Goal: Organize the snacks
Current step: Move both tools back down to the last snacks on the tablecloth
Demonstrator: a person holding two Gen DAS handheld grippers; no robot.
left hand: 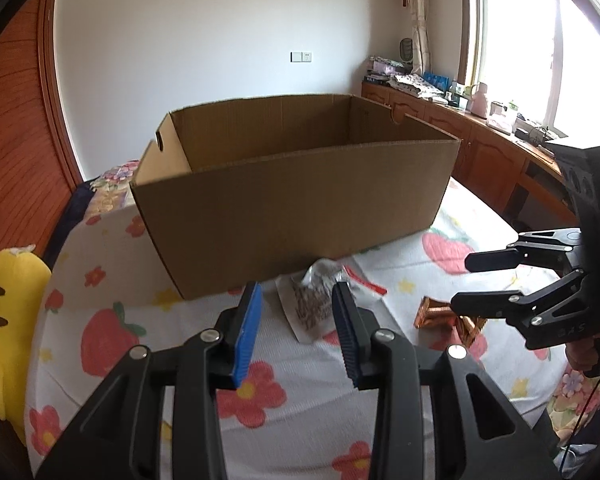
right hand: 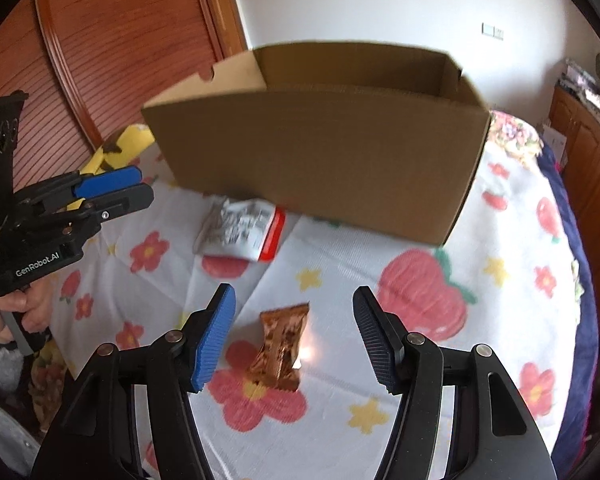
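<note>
An open cardboard box point(left hand: 292, 208) stands on a bed with a flowered sheet; it also shows in the right wrist view point(right hand: 320, 160). A silver and red snack packet point(left hand: 316, 304) lies in front of the box, seen too in the right wrist view point(right hand: 240, 232). A copper-foil snack point(right hand: 280, 352) lies nearer, partly hidden in the left wrist view point(left hand: 436, 316). My left gripper point(left hand: 296, 332) is open and empty, just short of the silver packet. My right gripper point(right hand: 292, 340) is open and empty, its fingers on either side of the copper snack, above it.
A yellow plush toy point(left hand: 4, 320) lies at the bed's left side. A wooden wardrobe point(right hand: 100, 40) stands behind it. A wooden counter point(left hand: 480, 140) with clutter runs under the window on the right. The flowered sheet point(right hand: 420, 360) covers the bed.
</note>
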